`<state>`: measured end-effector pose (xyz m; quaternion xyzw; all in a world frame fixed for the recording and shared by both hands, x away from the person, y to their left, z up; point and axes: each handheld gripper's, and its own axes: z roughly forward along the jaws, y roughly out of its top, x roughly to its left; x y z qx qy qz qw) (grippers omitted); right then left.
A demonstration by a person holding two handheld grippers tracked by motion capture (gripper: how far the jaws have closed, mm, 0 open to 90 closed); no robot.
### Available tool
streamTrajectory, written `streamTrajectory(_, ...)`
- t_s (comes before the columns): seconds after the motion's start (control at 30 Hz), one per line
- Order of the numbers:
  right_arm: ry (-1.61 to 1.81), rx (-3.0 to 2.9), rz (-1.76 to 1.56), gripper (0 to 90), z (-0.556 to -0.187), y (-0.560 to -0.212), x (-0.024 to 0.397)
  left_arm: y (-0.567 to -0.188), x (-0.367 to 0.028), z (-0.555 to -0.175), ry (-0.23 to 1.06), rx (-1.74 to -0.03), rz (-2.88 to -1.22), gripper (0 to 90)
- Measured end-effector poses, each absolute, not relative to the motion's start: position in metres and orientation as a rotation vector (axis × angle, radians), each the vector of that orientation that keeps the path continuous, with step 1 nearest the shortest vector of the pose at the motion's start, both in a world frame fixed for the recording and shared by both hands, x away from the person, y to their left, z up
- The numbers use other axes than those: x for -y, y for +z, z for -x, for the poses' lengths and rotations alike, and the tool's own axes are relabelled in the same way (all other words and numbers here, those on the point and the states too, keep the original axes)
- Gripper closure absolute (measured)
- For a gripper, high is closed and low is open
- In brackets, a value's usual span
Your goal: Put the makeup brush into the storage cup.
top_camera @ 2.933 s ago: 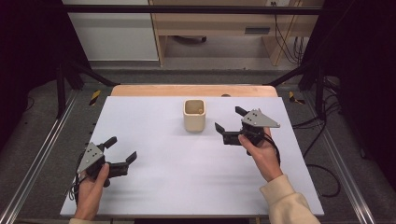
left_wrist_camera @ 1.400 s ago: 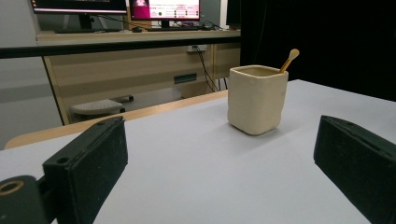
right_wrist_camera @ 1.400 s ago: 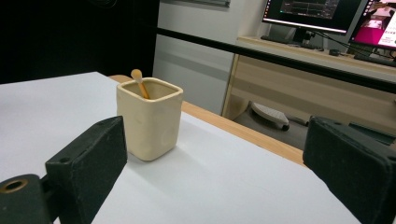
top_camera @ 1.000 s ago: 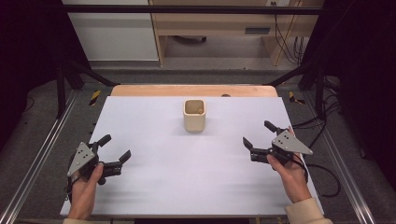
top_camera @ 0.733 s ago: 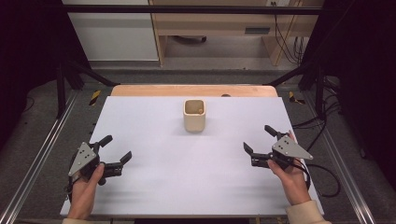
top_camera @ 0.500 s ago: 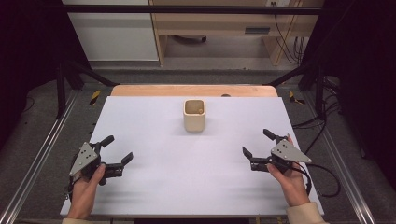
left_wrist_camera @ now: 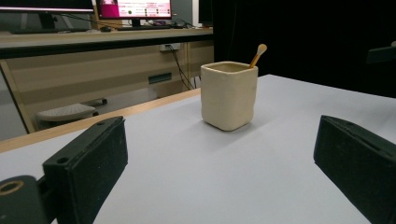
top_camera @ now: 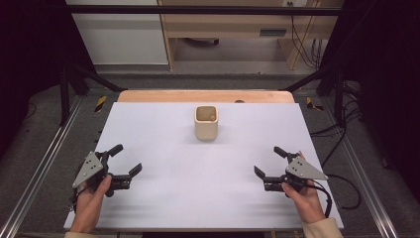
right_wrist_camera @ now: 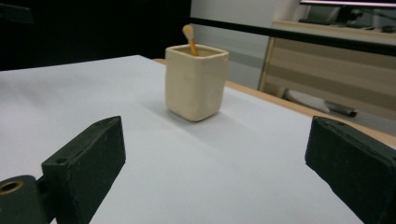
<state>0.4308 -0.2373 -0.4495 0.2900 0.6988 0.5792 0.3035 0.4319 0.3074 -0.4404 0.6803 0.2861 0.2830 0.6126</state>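
Left gripper (top_camera: 125, 163) & right gripper (top_camera: 271, 161) rest spread, empty, well apart from cream cup (top_camera: 206, 122) w/ wooden stick (left_wrist_camera: 258, 54); any approach should stay slow, centred.

A white table (top_camera: 163, 144) is lying over a wooden board (top_camera: 148, 95); beyond it a wooden desk (left_wrist_camera: 93, 51) is carrying a lit monitor (left_wrist_camera: 142, 8).

No text, label, brand or number can be read. In the left gripper view, the monitor (left_wrist_camera: 135, 8) on the desk beyond the table's far edge shows pink and white patches with lines of writing, but they are too small and blurred to make out.
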Motion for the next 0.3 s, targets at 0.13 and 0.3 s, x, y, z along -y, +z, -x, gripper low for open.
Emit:
streamTrajectory(0.13, 1.599, -1.901, -0.754, 5.7, -0.43, -0.455, 0.236, -0.439, -0.305, -0.427, 0.629, -0.627, -1.582, 2.2)
streamTrajectory(0.3, 1.596, -1.932, -0.754, 5.7, -0.431, -0.458, 0.233, -0.438, -0.305, -0.42, 0.623, -0.621, -1.579, 2.3)
